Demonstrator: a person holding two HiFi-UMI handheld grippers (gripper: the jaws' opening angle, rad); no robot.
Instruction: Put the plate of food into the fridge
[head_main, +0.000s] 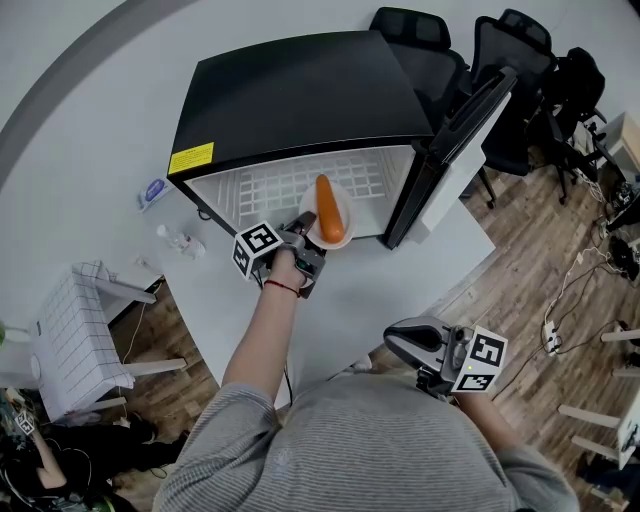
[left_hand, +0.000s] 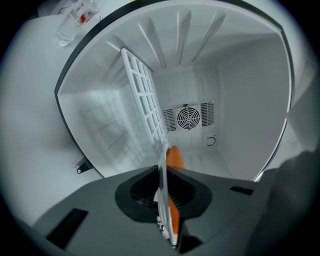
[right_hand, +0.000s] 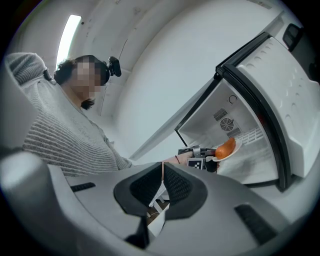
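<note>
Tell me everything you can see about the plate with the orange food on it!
The plate is small, round and white, with a smooth, shallow rim. It sits roughly level, and one long orange food piece lies across it. The left tongs are shut on its near rim. It is held at the open front of the black fridge, just inside the white interior. I cannot tell whether it rests on anything.

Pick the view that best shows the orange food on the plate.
Head view: the whole long orange food piece lies on the round white plate, seen from above. Left gripper view shows only an edge-on sliver; right gripper view shows it small and distant.
</note>
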